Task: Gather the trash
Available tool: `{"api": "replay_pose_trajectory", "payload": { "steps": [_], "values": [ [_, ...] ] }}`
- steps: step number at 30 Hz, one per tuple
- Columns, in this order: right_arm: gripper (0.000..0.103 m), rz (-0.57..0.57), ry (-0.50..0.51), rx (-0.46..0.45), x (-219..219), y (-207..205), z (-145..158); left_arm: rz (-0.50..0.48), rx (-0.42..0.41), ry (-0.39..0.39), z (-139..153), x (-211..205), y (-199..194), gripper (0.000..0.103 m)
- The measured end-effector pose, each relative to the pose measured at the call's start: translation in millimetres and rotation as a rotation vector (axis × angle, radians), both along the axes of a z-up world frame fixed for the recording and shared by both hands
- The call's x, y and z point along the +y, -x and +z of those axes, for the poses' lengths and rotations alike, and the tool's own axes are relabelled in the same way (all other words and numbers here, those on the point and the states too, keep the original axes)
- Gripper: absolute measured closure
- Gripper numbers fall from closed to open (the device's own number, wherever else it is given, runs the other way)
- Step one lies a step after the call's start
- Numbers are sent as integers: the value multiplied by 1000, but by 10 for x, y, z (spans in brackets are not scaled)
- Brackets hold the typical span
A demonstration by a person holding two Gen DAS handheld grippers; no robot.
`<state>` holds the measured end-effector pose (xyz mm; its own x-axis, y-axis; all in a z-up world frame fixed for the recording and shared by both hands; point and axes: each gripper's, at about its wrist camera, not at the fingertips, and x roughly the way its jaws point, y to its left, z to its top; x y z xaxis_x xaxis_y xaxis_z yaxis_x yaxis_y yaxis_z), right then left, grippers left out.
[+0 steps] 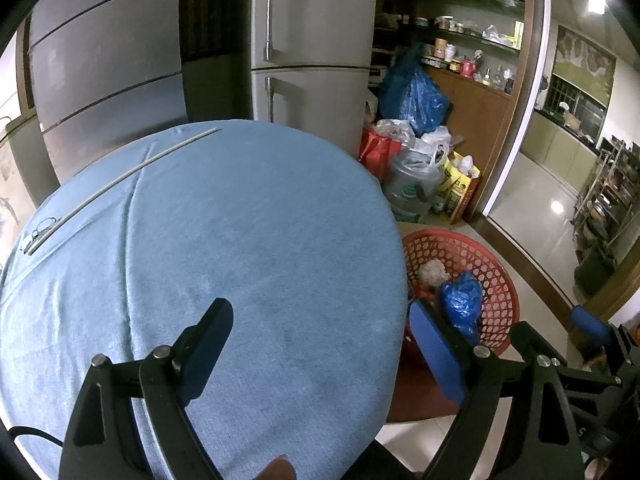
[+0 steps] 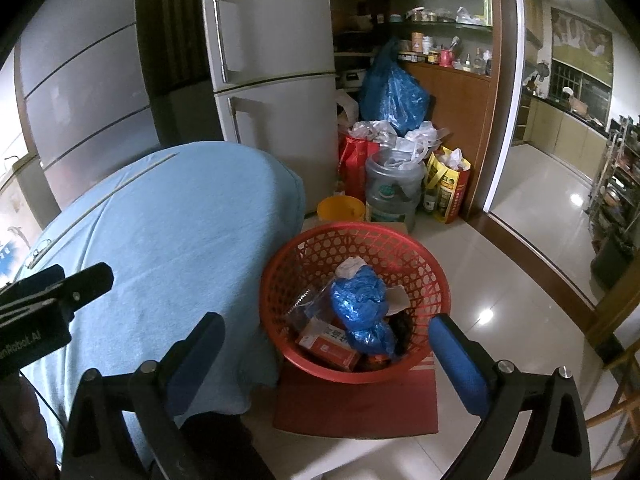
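- A kitchen with a glossy tiled floor (image 2: 532,216) is shown; the red basket (image 2: 424,264) is taken as landmark.
- To the basket's left, a table under a blue cloth (image 1: 240,240) is seen, its rounded edge just beside the basket rim.
- Inside the basket, a crumpled blue bag (image 2: 360,300), a red carton (image 2: 332,350) and white paper are contained.
- Behind the basket, bags and a water jug (image 2: 394,192) are crowded against a grey fridge (image 2: 276,40).
- To the basket's right, open floor is left.
- The left gripper (image 1: 320,344) is held wide, empty, over the cloth edge.
- The right gripper (image 2: 326,356) is spread wide, empty, above the basket.
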<state>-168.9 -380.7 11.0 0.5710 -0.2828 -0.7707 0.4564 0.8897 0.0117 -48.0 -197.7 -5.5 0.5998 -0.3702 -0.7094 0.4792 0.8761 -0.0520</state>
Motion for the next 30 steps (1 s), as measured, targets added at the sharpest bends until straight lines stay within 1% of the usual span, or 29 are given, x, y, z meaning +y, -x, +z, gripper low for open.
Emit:
{"api": "replay_pose_trajectory", "payload": {
  "steps": [15, 22, 30],
  "values": [
    [0, -9, 13, -6, 3, 40, 30, -23, -15, 0, 23, -28, 66, 13],
    [0, -10, 25, -15, 28, 48, 47, -13, -19, 6, 35, -12, 67, 13],
    [0, -11, 24, -15, 25, 50, 53, -26, -17, -7, 15, -29, 79, 13]
  ]
}}
